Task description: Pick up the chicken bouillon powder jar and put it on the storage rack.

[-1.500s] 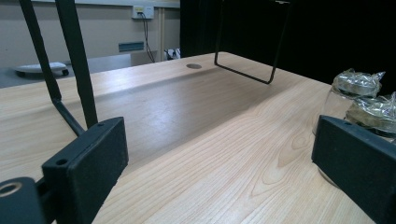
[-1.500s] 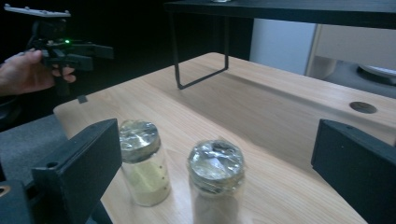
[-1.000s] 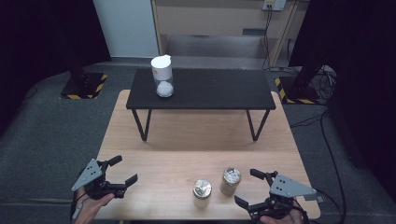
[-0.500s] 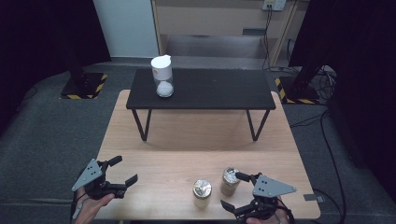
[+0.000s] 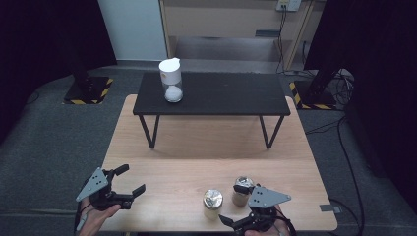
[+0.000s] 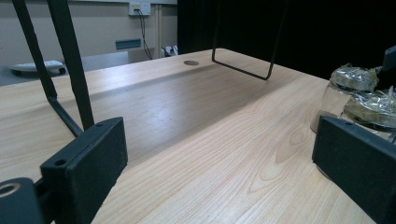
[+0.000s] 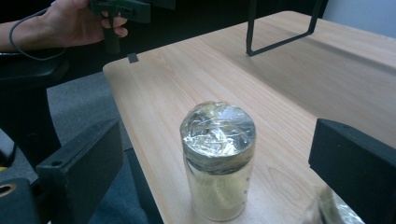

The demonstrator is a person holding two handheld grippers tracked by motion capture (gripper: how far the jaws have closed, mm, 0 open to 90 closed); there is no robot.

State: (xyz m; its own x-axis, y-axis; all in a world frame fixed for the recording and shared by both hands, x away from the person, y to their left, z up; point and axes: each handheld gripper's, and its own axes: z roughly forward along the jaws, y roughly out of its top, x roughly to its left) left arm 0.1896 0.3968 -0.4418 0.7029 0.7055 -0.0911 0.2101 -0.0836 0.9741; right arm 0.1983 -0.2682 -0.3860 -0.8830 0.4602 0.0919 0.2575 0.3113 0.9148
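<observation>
Two small glass jars with crinkled foil-like tops stand near the front edge of the wooden table (image 5: 196, 147). One jar (image 5: 212, 201) (image 7: 218, 158) is on the left, the other jar (image 5: 242, 189) (image 7: 331, 210) on the right. My right gripper (image 5: 232, 204) (image 7: 219, 161) is open, pointing left, and the left jar stands just ahead between its spread jaws, untouched. My left gripper (image 5: 132, 178) (image 6: 219, 154) is open at the front left, low over the wood, holding nothing. Both jars (image 6: 350, 88) show far off at its right.
A low black table (image 5: 216, 96) stands on the far half of the wooden table, with thin metal legs (image 6: 70, 70). On it sits a clear jar with a white lid (image 5: 171, 81) and white contents. Grey floor and cables lie around.
My right gripper has moved left from the front right corner and turned toward the jars, so the left jar now sits before its jaws. The left gripper has stayed still.
</observation>
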